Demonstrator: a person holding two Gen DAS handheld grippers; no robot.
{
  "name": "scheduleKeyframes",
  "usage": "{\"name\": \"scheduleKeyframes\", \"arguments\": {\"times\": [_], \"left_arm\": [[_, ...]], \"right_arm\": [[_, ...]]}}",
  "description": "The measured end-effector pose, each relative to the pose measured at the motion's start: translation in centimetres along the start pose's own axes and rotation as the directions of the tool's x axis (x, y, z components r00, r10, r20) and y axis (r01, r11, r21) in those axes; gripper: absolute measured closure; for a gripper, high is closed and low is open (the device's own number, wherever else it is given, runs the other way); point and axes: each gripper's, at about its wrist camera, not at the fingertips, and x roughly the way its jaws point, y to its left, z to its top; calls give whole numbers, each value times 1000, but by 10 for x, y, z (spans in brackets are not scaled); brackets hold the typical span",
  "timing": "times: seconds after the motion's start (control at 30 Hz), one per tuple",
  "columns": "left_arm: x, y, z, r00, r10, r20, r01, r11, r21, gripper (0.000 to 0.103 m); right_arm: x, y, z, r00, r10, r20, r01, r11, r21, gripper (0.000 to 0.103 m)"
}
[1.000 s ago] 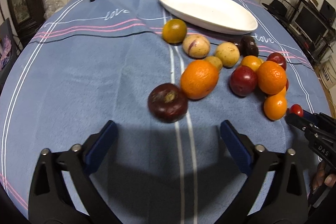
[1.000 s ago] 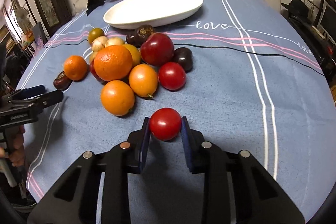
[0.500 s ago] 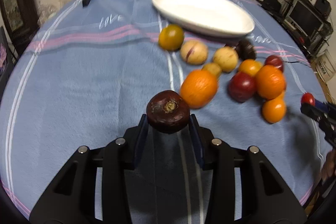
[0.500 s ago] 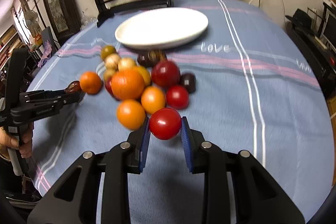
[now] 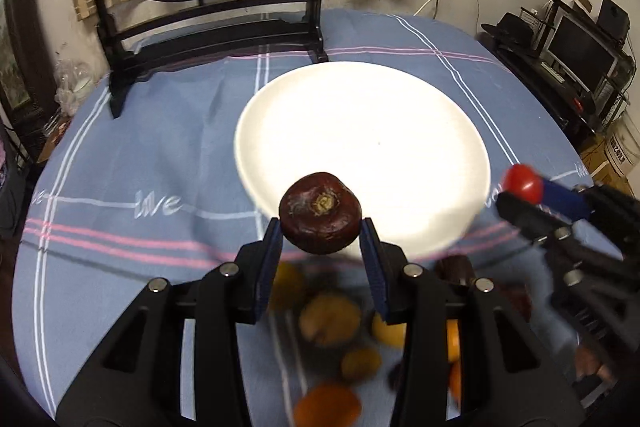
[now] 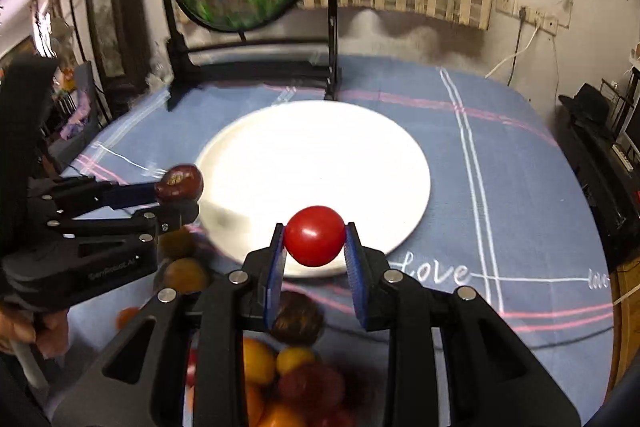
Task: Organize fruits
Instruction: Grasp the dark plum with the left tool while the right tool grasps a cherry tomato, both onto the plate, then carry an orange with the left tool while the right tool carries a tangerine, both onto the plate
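Both loads now lifted off the blue tablecloth [image 5: 120,155] and carried to the near rim of the white plate [image 5: 360,131] since a second ago: left gripper [image 5: 320,247] clamped on dark purple fruit [image 5: 320,213] at centre frame, right gripper [image 6: 314,251] clamped on red tomato [image 6: 315,235], likewise centre frame. Remaining fruit pile [image 6: 288,379] blurred at bottom of frame, partly hidden behind the fingers, kinds hard to tell. "love" legible on the cloth lower right in right view; lettering on left gripper body too smeared to read.
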Motion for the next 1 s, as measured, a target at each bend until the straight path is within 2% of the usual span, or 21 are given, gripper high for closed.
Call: {"name": "scheduleKeyframes", "arguments": {"times": [0.1, 0.13, 0.17, 0.2, 0.23, 0.27, 0.5, 0.63, 0.7, 0.83, 1.0], "left_arm": [[19, 1, 7, 1000, -14, -19, 14, 1000, -8, 57], [22, 1, 7, 1000, -9, -18, 9, 1000, -10, 47], [25, 1, 9, 1000, 4, -11, -4, 1000, -11, 42], [26, 1, 9, 1000, 11, -4, -11, 1000, -14, 33], [25, 2, 10, 1000, 18, 7, -18, 1000, -22, 31], [23, 3, 10, 1000, 19, 11, -18, 1000, -25, 31], [-11, 15, -8, 999, 8, 39, -7, 999, -33, 24], [-45, 18, -35, 996, 28, 89, -27, 1000, -6, 20], [-58, 19, -53, 996, 10, 94, -9, 1000, -6, 19], [-68, 17, -83, 997, -6, 72, 6, 1000, -2, 19], [-62, 14, -113, 1000, -16, 21, 16, 1000, -5, 19]], "right_arm": [[23, -3, 7, 999, -12, -36, 12, 1000, 1, 73], [32, -4, 8, 998, -14, -54, 14, 1000, -6, 73], [36, -4, 9, 998, -26, -64, 26, 1000, -11, 71], [41, -4, 9, 996, -50, -70, 49, 999, -16, 60], [41, -4, 9, 996, -63, -69, 61, 998, -20, 57], [39, -5, 8, 995, -82, -58, 81, 996, -22, 50], [-8, -24, -5, 1000, -8, 5, 8, 999, 52, 47], [-38, -30, -28, 1000, 6, 0, -6, 997, 75, 47], [-54, -29, -46, 1000, 9, -2, -9, 997, 77, 47], [-76, -24, -86, 999, 27, -31, -24, 996, 88, 47], [-87, -10, -117, 997, 46, -62, -41, 996, 83, 47]]}}
